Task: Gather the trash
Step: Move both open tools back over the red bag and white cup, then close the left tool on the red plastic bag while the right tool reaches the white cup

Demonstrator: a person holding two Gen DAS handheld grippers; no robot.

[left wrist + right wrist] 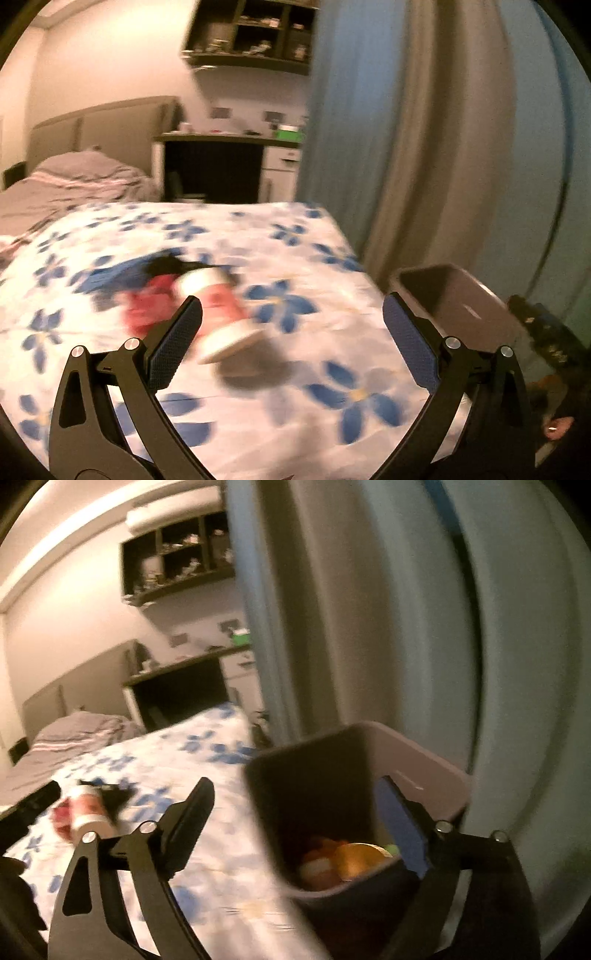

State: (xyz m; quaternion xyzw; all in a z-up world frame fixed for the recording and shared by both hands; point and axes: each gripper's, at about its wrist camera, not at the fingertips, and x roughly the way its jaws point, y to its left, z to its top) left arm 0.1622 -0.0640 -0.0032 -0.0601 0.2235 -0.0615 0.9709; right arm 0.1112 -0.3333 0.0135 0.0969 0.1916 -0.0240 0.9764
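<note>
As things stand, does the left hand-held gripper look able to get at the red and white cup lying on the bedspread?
Probably yes: the left hand-held gripper is open, and the cup lies on its side just ahead on the bedspread, nothing between them.

We count one red-and-white cup (221,314) on one flowered bedspread (314,251), one crumpled red wrapper (144,306) beside it, and one dark bin (314,794) holding several blurred orange pieces we cannot count. We see two beds and two grippers.
</note>
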